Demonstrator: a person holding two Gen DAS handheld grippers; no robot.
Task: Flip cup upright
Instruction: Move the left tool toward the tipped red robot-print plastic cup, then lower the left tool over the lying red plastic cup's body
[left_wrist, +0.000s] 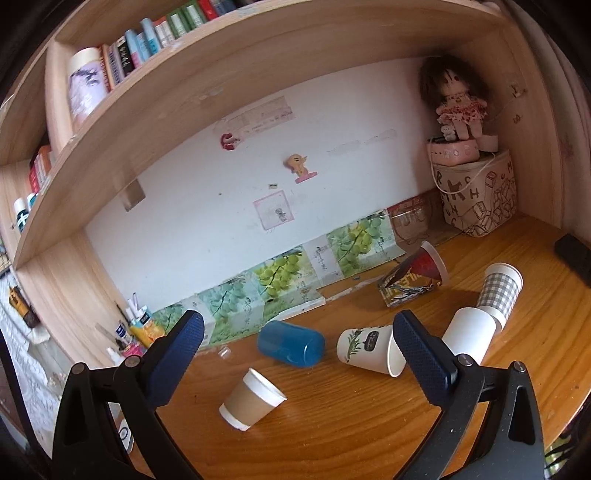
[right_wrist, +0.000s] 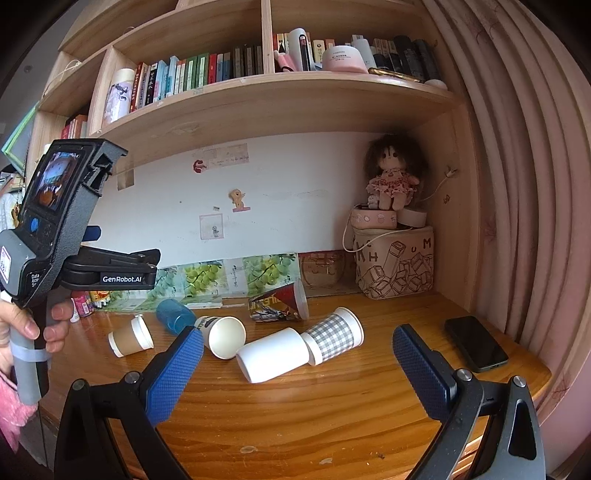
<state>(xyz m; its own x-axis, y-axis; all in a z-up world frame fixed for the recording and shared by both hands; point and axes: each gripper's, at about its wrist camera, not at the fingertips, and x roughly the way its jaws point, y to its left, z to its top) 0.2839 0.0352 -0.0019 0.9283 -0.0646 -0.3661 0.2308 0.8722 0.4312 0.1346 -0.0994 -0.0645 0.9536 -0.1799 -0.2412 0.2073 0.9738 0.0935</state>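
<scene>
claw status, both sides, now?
Left claw: open, holding nothing, above the desk.
Right claw: open, holding nothing.

Soft, even daylight with heavy fisheye bending in both of your views.

You get sharp focus across the wooden desk (right_wrist: 332, 398), which carries a mild sheen and only faint, short shadows under the cups. The shelf (left_wrist: 221, 85) bows strongly toward the rim, the corners fall to black vignette, and the pink curtain (right_wrist: 517, 147) glows, lit from behind.
</scene>
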